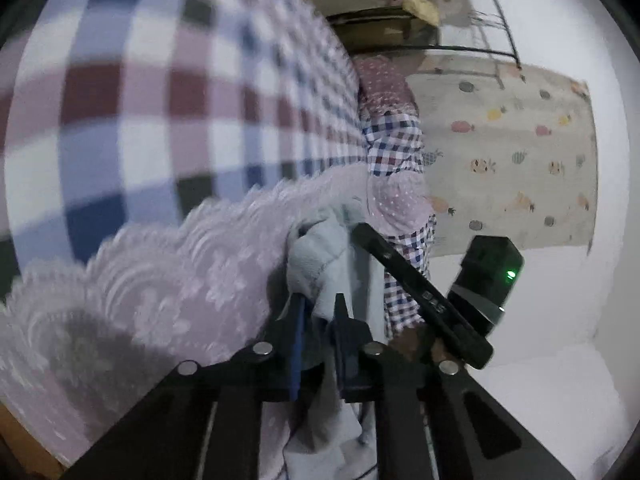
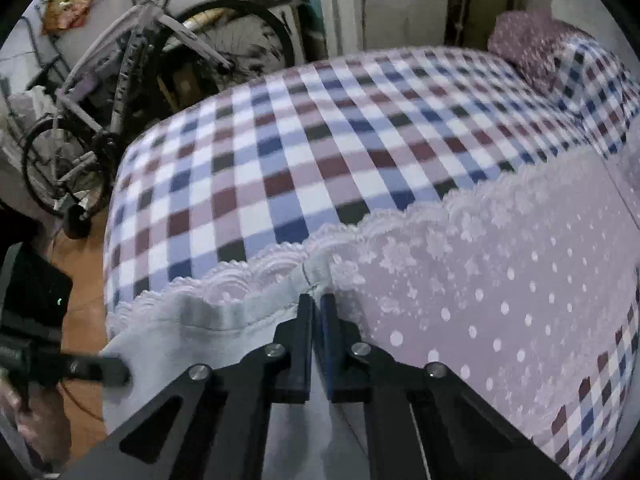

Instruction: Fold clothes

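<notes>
A pale grey-blue garment [image 1: 320, 248] is bunched between the fingers of my left gripper [image 1: 318, 304], which is shut on it over the edge of the bed. In the right wrist view the same garment [image 2: 192, 320] lies spread on the pink lace cover [image 2: 480, 272], and my right gripper [image 2: 316, 304] is shut on its far edge. The other gripper's finger [image 2: 100, 368] touches the garment's left corner. The right gripper's body [image 1: 420, 292] shows in the left wrist view.
The bed has a checked blanket [image 2: 320, 140] in white, blue and maroon. A dotted maroon pillow [image 2: 532, 40] lies at its far right. A bicycle [image 2: 132, 72] stands beyond the bed. A fruit-print mat [image 1: 512, 152] covers the floor.
</notes>
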Demonstrator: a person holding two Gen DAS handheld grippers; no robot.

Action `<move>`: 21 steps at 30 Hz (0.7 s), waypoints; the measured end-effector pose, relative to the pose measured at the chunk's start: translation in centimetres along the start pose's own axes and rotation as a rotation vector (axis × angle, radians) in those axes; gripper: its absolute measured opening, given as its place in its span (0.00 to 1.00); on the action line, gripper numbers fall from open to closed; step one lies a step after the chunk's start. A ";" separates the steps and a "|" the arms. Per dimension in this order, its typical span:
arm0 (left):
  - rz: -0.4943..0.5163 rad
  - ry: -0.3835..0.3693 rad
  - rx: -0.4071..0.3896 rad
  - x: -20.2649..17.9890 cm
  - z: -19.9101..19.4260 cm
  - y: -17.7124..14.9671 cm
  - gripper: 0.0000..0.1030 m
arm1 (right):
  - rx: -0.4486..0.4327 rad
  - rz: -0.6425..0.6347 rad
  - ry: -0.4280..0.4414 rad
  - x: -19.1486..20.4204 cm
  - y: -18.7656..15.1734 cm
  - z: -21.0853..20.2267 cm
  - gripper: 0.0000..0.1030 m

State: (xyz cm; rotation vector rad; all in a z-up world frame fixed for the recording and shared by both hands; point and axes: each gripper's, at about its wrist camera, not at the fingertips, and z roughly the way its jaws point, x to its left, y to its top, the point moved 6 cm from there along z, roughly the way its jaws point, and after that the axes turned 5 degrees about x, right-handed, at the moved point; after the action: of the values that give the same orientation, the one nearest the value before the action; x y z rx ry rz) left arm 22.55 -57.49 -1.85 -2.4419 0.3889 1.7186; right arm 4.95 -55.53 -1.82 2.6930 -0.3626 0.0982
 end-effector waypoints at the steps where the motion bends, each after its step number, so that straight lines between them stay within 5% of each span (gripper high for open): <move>1: 0.074 0.014 -0.055 -1.3 -0.8 -0.1 0.08 | -0.021 -0.007 -0.001 0.0 0.1 -0.5 0.02; 5: 0.379 0.027 -0.272 -6.7 -4.3 -1.5 0.09 | -0.202 0.006 0.006 -0.6 1.3 -5.5 0.02; 7: 0.519 0.093 -0.349 -8.7 -5.1 -3.0 0.12 | -0.304 0.037 0.047 -1.4 1.8 -7.9 0.02; 8: 0.502 0.107 -0.343 -8.0 -5.0 -2.8 0.14 | -0.319 0.052 0.015 -1.9 1.9 -8.0 0.03; 9: 0.481 0.120 -0.334 -7.3 -4.9 -2.5 0.31 | -0.334 0.067 -0.017 -2.4 2.0 -8.1 0.03; 10: 0.460 0.134 -0.326 -6.5 -4.8 -2.3 0.63 | -0.349 0.082 -0.050 -2.9 2.2 -8.2 0.03; 11: 0.439 0.147 -0.317 -5.8 -4.7 -2.0 0.73 | -0.317 0.109 -0.080 -3.8 2.1 -7.3 0.04; 14: 0.273 0.131 -0.215 -1.4 -3.8 -0.7 0.75 | -0.138 0.202 -0.203 -6.9 1.6 -3.0 0.06; 16: 0.199 0.122 -0.174 0.3 -3.5 0.0 0.75 | -0.132 0.203 -0.174 -7.0 1.7 -2.2 0.07; 17: 0.163 0.118 -0.155 1.1 -3.4 0.3 0.75 | -0.146 0.197 -0.178 -6.8 1.6 -2.4 0.14; 19: 0.124 0.056 -0.124 1.4 -3.1 0.4 0.75 | -0.174 0.186 -0.185 -6.5 1.5 -2.9 0.43; 21: 0.111 0.013 -0.088 1.1 -2.4 0.3 0.75 | -0.198 0.169 -0.186 -5.8 1.3 -3.5 0.48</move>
State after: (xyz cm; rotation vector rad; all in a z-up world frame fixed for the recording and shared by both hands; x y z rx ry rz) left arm 24.98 -58.49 -2.07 -2.5384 0.4691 1.8007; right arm -1.06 -53.85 1.20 2.4782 -0.6233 -0.1340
